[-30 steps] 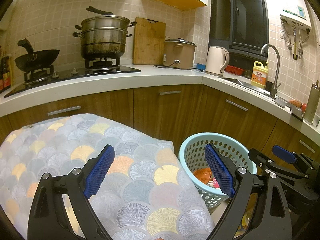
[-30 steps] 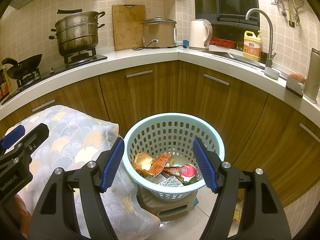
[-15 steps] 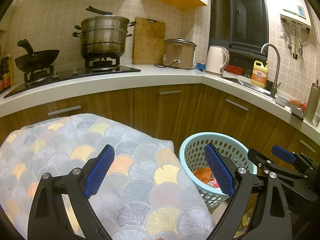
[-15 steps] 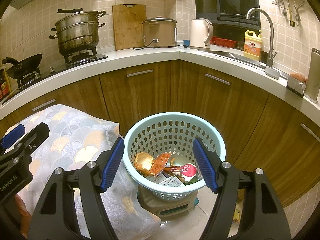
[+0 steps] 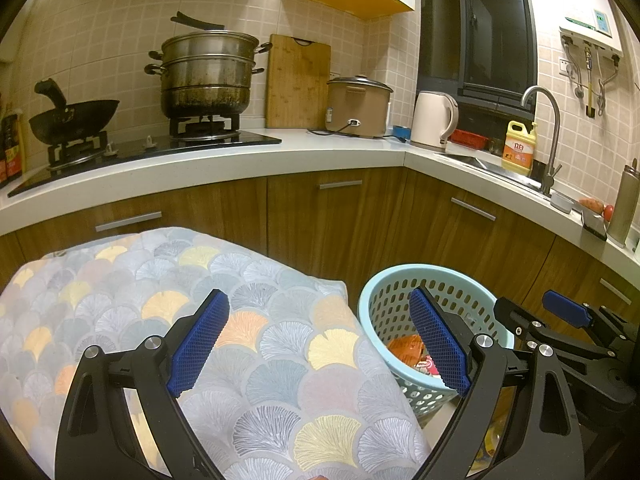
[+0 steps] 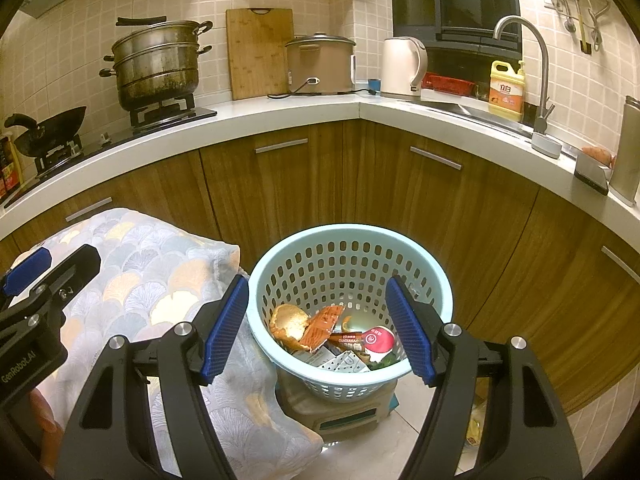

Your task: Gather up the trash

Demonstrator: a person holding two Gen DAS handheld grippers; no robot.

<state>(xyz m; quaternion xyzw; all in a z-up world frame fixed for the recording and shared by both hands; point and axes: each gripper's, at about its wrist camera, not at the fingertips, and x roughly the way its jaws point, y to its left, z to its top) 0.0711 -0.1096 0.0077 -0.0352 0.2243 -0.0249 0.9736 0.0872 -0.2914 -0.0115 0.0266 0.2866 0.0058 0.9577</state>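
Observation:
A light blue perforated basket (image 6: pixel 352 240) stands on a small stool on the floor and holds trash: an orange peel (image 6: pixel 288 322), an orange wrapper (image 6: pixel 322 322), a red lid (image 6: pixel 378 340) and packets. The basket also shows in the left wrist view (image 5: pixel 400 280). My right gripper (image 6: pixel 318 328) is open and empty, hovering above the basket's near side. My left gripper (image 5: pixel 318 342) is open and empty above the patterned cloth (image 5: pixel 160 300), left of the basket. The cloth surface shows no trash.
The fan-patterned cloth (image 6: pixel 140 280) covers a table beside the basket. Brown cabinets (image 6: pixel 280 192) and a white L-shaped counter (image 6: pixel 320 112) lie behind, with a steamer pot (image 6: pixel 158 62), wok (image 6: pixel 48 130), rice cooker (image 6: pixel 320 64), kettle (image 6: pixel 402 66), detergent bottle (image 6: pixel 506 90) and faucet (image 6: pixel 532 60).

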